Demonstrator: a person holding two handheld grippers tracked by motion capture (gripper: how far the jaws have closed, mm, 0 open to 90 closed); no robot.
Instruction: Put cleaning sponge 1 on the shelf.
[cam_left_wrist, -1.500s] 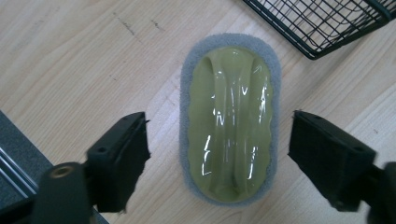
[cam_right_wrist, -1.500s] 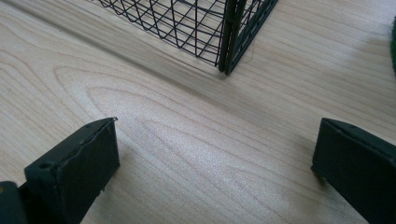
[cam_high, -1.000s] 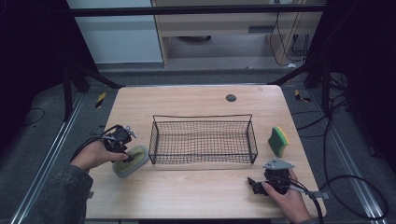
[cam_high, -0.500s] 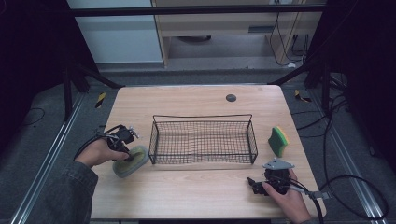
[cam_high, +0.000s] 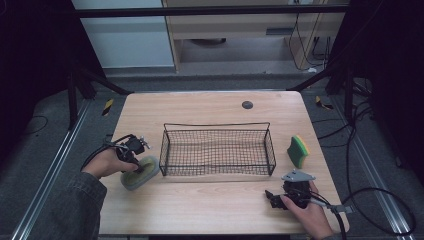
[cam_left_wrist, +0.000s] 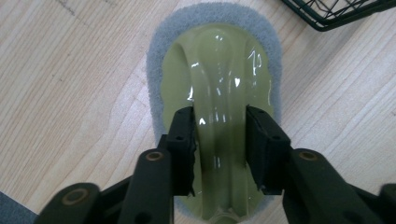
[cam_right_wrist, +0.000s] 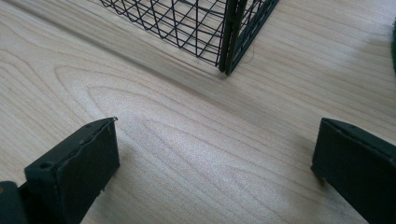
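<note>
My left gripper has just been closing, now pinching the scrub brush by its handle ridge for lifting into the basket; right gripper spread, idle

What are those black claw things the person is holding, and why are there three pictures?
Those are grippers, hand tools with two black jaws that pinch. One picture looks down from above the wooden table; the other two come from little cameras riding on each gripper. On the table stand a wire basket and a yellow-and-green sponge. The left gripper has just been closing its jaws, and they now squeeze the shiny green handle of a scrubber with a grey pad underneath, lying beside the basket. The right gripper rests near the basket's corner with its jaws wide apart, nothing between them.
</note>
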